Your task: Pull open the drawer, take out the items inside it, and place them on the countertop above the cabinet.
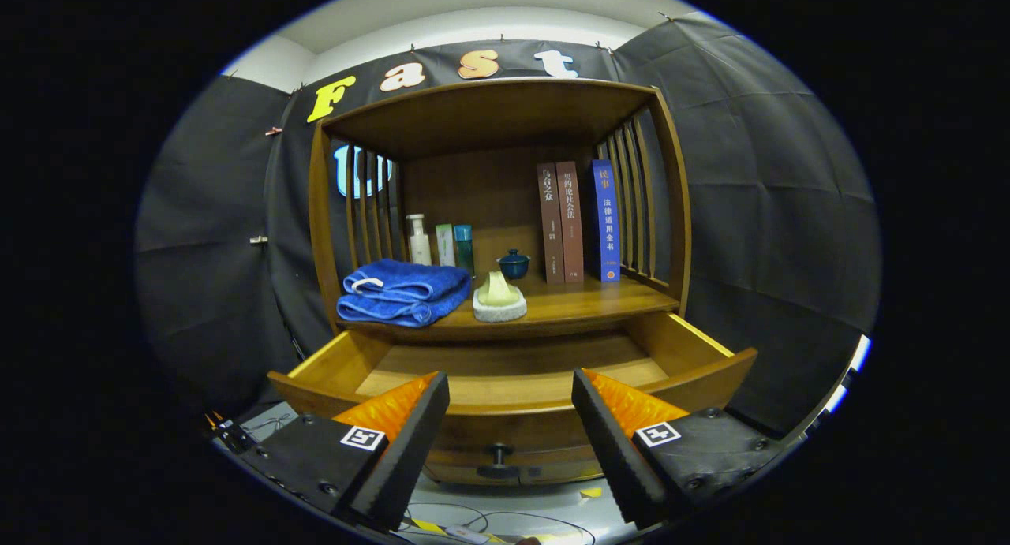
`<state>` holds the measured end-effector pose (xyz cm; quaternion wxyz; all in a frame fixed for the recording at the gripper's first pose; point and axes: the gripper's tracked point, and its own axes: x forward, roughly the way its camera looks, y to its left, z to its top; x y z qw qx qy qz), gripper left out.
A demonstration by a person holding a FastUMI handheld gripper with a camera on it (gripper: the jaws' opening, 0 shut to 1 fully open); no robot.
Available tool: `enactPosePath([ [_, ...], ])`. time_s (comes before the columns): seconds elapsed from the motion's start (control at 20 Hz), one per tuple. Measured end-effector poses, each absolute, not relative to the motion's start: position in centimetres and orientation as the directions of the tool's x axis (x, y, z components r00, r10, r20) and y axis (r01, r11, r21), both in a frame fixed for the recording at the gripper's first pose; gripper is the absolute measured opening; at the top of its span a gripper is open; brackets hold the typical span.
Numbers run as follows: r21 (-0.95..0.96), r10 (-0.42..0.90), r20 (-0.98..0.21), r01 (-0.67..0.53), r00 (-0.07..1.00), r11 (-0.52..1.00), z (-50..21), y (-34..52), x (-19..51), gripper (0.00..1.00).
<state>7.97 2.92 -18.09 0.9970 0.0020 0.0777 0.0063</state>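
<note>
Checking the drawer: pulled out, nothing visible inside

Drawer [505, 379] stands open below the worktop [584, 300], its knob [499, 453] between the tool's [510, 442] fingers, which are apart and grip nothing. Visible drawer floor is bare; the front corners are hidden. On the worktop: one folded blue towel [404, 291], one sponge [499, 299], one lidded cup [514, 264], three bottles [442, 244], three books [576, 222]. Judgement: unloading looks finished; next, verify the hidden corners.
</note>
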Motion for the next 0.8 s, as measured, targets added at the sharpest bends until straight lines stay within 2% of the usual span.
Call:
enactPosePath([
  [0.5,-0.022,-0.001,-0.214,-0.004,0.977,1.0,-25.5,3.5,9.7,1.0],
  [0.8,-0.009,-0.007,-0.132,0.005,0.991,1.0,-24.9,3.8,9.7,0.99],
])
